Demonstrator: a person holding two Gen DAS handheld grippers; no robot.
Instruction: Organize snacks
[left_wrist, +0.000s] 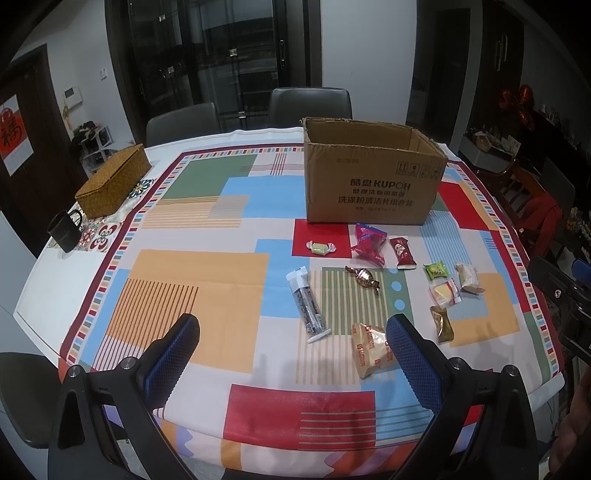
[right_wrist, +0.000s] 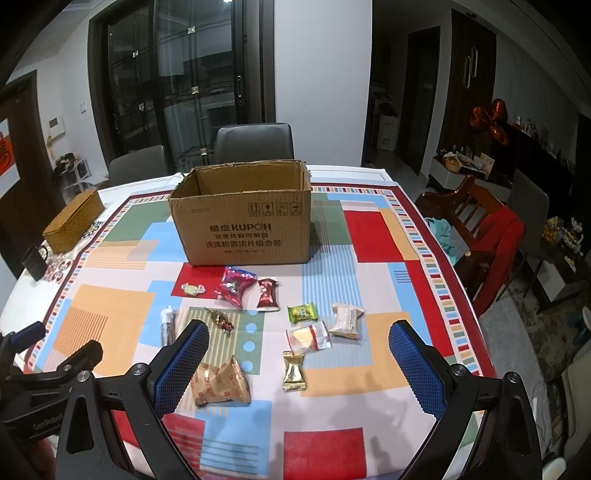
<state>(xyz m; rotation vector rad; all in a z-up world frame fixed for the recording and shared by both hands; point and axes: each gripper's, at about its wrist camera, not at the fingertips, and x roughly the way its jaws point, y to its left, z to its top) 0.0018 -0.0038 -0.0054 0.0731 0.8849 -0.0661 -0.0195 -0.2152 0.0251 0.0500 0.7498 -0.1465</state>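
Note:
An open cardboard box (left_wrist: 373, 184) (right_wrist: 243, 225) stands upright on the patterned tablecloth. Several wrapped snacks lie in front of it: a pink bag (left_wrist: 369, 243) (right_wrist: 236, 284), a dark red bar (left_wrist: 402, 253) (right_wrist: 267, 293), a green candy (left_wrist: 321, 247) (right_wrist: 192, 289), a gold-brown twist candy (left_wrist: 364, 277) (right_wrist: 221, 319), a grey-white stick pack (left_wrist: 308, 304) (right_wrist: 167, 325), a tan cookie bag (left_wrist: 371, 349) (right_wrist: 221, 382), a gold pouch (left_wrist: 442, 324) (right_wrist: 294, 371). My left gripper (left_wrist: 291, 328) is open and empty above the near table. My right gripper (right_wrist: 299, 339) is open and empty above the snacks.
A woven basket box (left_wrist: 114, 181) (right_wrist: 72, 221) and a black mug (left_wrist: 65, 230) (right_wrist: 34, 261) sit at the table's left. Grey chairs (left_wrist: 310, 103) stand behind the table. A wooden chair with red cloth (right_wrist: 491, 236) is to the right.

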